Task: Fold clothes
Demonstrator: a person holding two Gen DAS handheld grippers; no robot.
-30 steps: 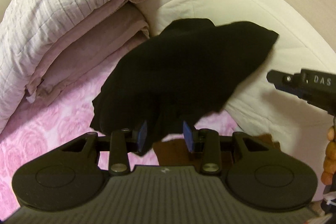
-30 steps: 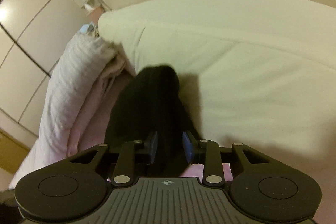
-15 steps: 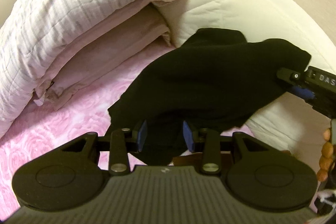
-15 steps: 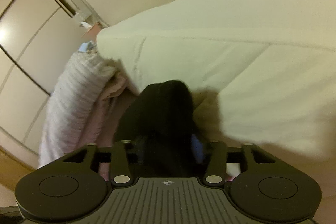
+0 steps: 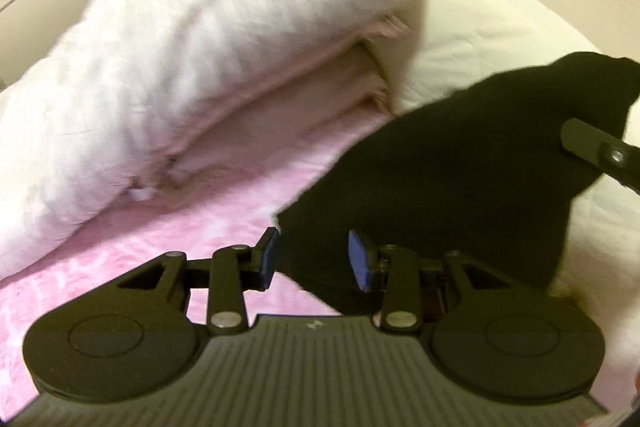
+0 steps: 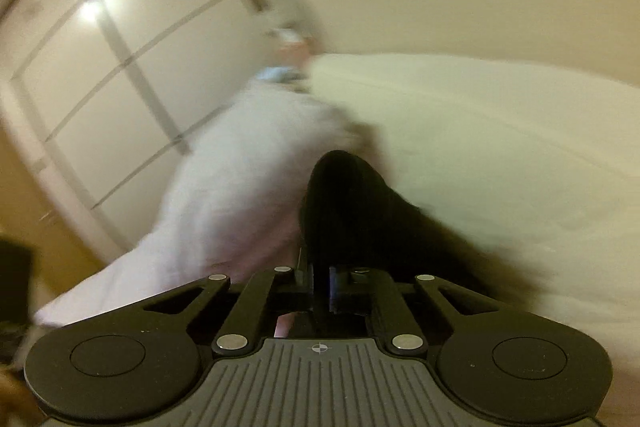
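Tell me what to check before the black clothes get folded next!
1. Right tongs shut on the soft black cloth garment: ok, cloth is pinched between the pads.
2. Left tongs gripping the garment: not ok, the blue pads stand apart; cloth lies between them, but whether it touches them is unclear.
3. Garment spread flat: not ok, it hangs bunched from the right tongs.
4. Room on the pink rose-patterned bedspread: ok, bare fabric shows beside the garment.
5. Folded stack of white striped and beige bedding out of the way: cannot tell, it lies close by on the left.
6. Picture sharpness: not ok, both views are blurred.
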